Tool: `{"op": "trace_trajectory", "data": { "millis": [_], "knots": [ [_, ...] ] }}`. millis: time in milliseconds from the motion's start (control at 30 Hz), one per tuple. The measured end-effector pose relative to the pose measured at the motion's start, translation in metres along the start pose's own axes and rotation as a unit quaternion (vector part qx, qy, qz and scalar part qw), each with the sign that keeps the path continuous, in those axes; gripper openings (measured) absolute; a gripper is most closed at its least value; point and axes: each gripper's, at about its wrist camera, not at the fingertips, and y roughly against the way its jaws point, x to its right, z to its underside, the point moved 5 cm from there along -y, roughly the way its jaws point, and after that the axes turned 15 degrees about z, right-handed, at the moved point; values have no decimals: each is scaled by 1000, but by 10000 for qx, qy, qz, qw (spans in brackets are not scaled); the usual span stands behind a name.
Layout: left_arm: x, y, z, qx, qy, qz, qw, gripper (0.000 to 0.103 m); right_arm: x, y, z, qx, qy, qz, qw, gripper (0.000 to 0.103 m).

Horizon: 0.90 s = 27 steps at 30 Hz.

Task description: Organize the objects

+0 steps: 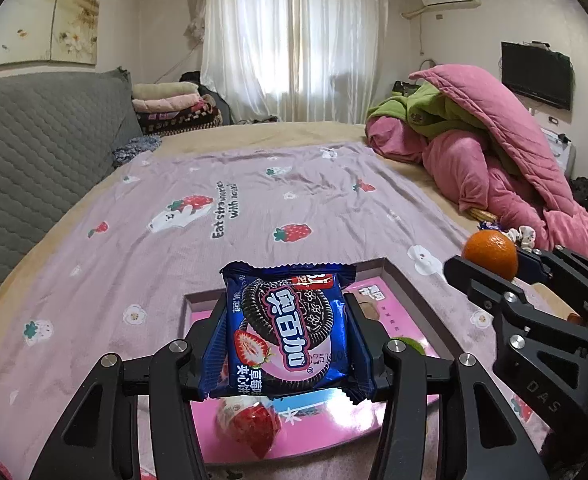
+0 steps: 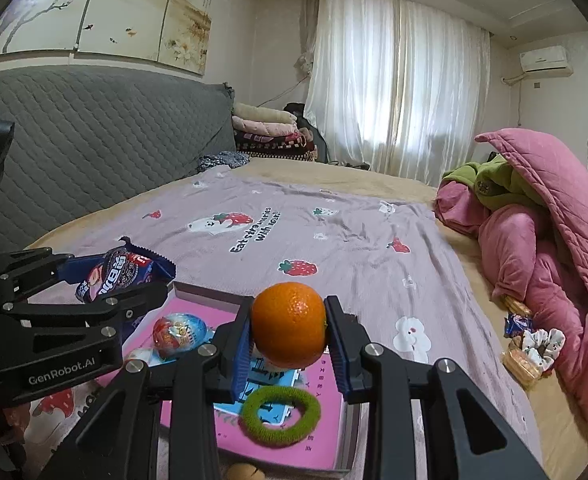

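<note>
My left gripper (image 1: 286,336) is shut on a blue Oreo cookie packet (image 1: 288,330) and holds it above a shallow pink box (image 1: 326,424) on the bed. In the right wrist view the packet (image 2: 124,274) and left gripper (image 2: 114,284) show at the left. My right gripper (image 2: 288,334) is shut on an orange (image 2: 290,324) above the same pink box (image 2: 314,452). The orange also shows in the left wrist view (image 1: 490,254). Inside the box lie a foil-wrapped egg toy (image 2: 178,334) and a green hair tie (image 2: 280,414).
A purple strawberry-print sheet (image 2: 314,248) covers the bed. A pink and green bedding pile (image 2: 546,248) sits at the right, with snack packets (image 2: 520,360) and a scrunchie (image 2: 542,344) beside it. A grey headboard (image 2: 94,152) is at the left.
</note>
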Motion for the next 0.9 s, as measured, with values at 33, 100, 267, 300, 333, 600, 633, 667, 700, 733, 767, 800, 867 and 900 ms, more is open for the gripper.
{"op": "trace_trajectory", "data": {
  "millis": [33, 100, 267, 300, 333, 600, 633, 667, 700, 733, 767, 800, 867, 900],
  "knots": [
    [0, -2, 0, -1, -8, -2, 10000, 54, 0, -2, -1, 17, 7, 4, 10000, 34],
    [1, -5, 0, -5, -22, 7, 10000, 54, 0, -6, -2, 25, 6, 8, 10000, 34],
    [2, -17, 6, -115, 34, 57, 9999, 54, 0, -15, 5, -55, 10, -19, 10000, 34],
    [2, -19, 7, -134, 34, 55, 9999, 54, -1, -18, 7, -93, 18, -23, 10000, 34],
    [1, -22, 9, -161, 33, 47, 9999, 54, -1, -21, 9, -137, 28, -20, 9999, 34],
    [5, -35, 20, -317, 89, 134, 9994, 54, 4, -26, 17, -223, -11, 4, 9998, 34],
    [5, -36, 22, -339, 85, 127, 9993, 54, 4, -26, 17, -230, -4, 8, 9997, 34],
    [6, -37, 23, -351, 84, 132, 9993, 54, 4, -26, 18, -231, 2, 11, 9997, 34],
    [6, -38, 24, -364, 82, 125, 9992, 54, 5, -27, 18, -235, 3, 15, 9997, 34],
    [7, -39, 25, -378, 85, 121, 9992, 54, 4, -28, 19, -253, 6, 11, 9997, 34],
    [8, -40, 26, -403, 83, 134, 9991, 54, 4, -28, 20, -262, 9, 10, 9997, 34],
    [8, -42, 27, -424, 81, 142, 9990, 54, 4, -28, 21, -272, 16, 10, 9996, 34],
    [9, -46, 30, -473, 72, 138, 9988, 54, 3, -29, 23, -298, 42, 24, 9995, 34],
    [10, -47, 31, -489, 76, 137, 9987, 54, 3, -30, 24, -311, 49, 21, 9995, 34]
  ]
}}
